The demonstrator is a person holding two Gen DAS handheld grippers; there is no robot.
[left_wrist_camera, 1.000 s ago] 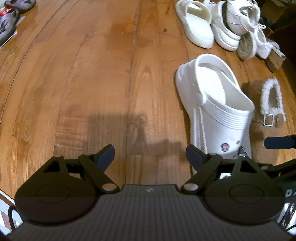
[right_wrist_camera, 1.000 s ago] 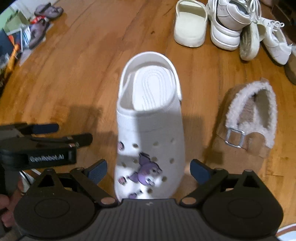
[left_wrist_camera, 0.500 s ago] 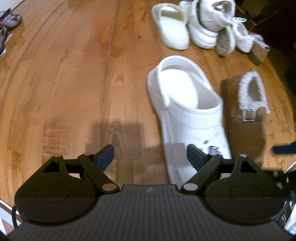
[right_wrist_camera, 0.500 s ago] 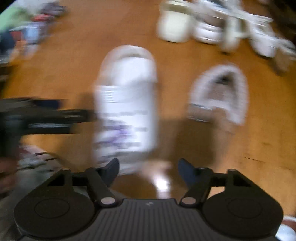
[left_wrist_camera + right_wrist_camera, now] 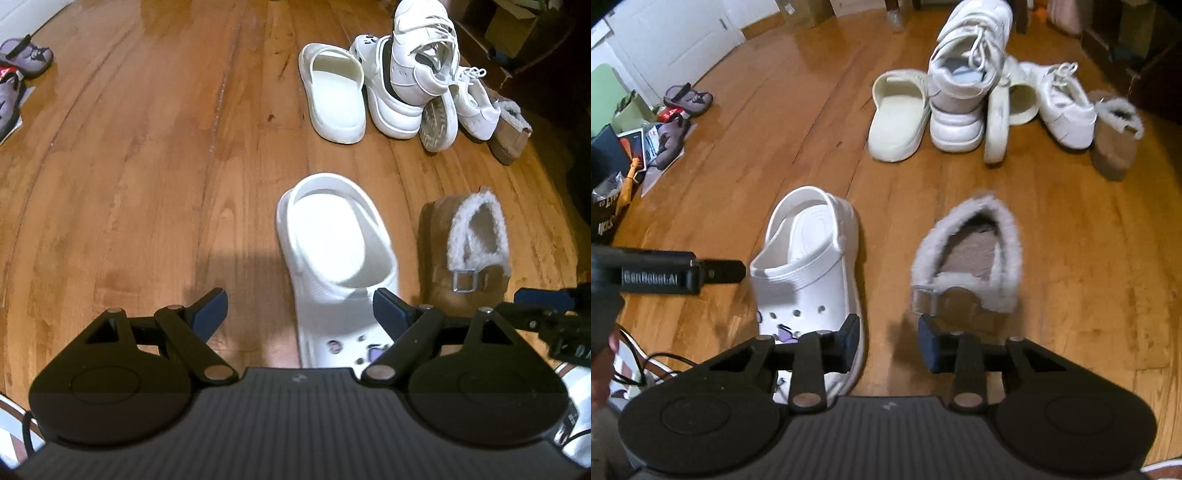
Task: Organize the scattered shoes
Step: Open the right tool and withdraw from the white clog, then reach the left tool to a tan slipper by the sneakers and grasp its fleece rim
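Having just been closing on nothing, the right gripper (image 5: 889, 342) hangs narrowed between the white clog (image 5: 809, 280) and furry slipper (image 5: 967, 258) on the floor, seemingly leaving both ungrabbed, while the left gripper (image 5: 300, 309) gapes empty.

I see both wrist cameras angled steeply down at the wood floor (image 5: 147, 184) from close range, facing the far shoe pile (image 5: 960, 110). Both views share the white clog (image 5: 332, 251) and the fur-lined slipper (image 5: 971, 254).
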